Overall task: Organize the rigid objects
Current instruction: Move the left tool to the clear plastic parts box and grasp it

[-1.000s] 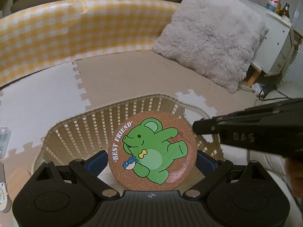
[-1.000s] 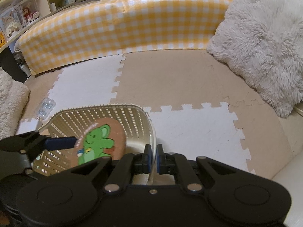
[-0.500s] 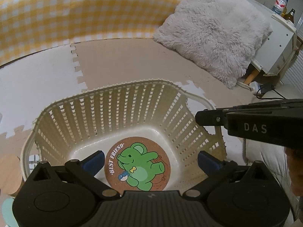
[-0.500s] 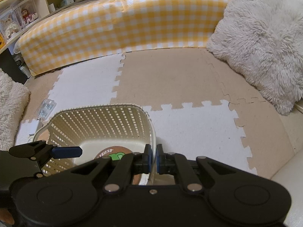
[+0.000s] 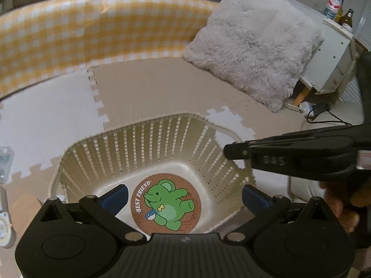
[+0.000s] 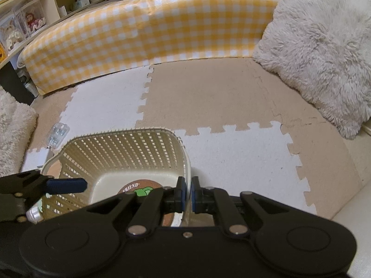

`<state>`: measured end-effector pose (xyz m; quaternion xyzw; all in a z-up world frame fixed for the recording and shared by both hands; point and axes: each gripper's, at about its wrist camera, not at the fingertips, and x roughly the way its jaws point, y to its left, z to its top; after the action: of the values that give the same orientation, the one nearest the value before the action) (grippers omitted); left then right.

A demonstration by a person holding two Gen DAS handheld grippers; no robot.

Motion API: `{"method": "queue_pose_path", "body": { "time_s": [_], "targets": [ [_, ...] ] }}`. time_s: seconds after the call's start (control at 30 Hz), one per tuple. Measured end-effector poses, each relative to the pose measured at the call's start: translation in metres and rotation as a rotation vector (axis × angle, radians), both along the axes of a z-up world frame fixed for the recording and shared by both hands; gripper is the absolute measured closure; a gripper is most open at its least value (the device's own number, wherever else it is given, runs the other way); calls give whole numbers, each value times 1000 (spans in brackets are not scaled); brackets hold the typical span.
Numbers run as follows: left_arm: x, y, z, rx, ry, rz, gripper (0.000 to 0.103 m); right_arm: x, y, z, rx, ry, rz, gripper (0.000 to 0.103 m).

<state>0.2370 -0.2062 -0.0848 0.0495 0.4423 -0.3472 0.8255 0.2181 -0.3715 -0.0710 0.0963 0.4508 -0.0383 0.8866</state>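
The foam floor mat [image 6: 231, 92] fills the scene, beige and white puzzle tiles locked together, and everything here is placed off the cream slatted basket [image 5: 143, 148] sitting on it. Beyond the basket runs the yellow-checked bumper [image 6: 150, 25], and to the basket's far right leans a shaggy grey cushion [image 5: 252, 46]. Inside the basket, flat on its floor, lies the round cork coaster [image 5: 166, 203] with the green elephant and the words "BEST FRIEND", face up. Above the basket's near edge sits the left tool [image 5: 184, 195], jaws spread wide, blue pads either side of the coaster and clear of it, gripping nothing. Those jaws have just been opening, with only the coaster lying free below them. On the basket's right rim we have the right tool [image 6: 188, 194], pinched tight, its pads clamped on that rim. In the left view it comes in over the basket's right wall, with a hand [image 5: 340, 206] behind it. Left of the basket, on the mat, lies a small clear plastic piece [image 6: 56, 134].
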Motion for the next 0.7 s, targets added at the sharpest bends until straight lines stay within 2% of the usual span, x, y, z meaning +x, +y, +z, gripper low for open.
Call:
{"method": "queue_pose_path", "body": {
  "time_s": [0.13,0.33,0.7],
  "targets": [
    [-8,8,14,4,-20,5,0,0,0,0,5,2,-2,98],
    [-22,24,32,51,-83,15,0,1,0,0,7,5,-4,98],
    [-23,65,55,74,-114,117,0,1,0,0,4,6,-2,98]
  ]
}}
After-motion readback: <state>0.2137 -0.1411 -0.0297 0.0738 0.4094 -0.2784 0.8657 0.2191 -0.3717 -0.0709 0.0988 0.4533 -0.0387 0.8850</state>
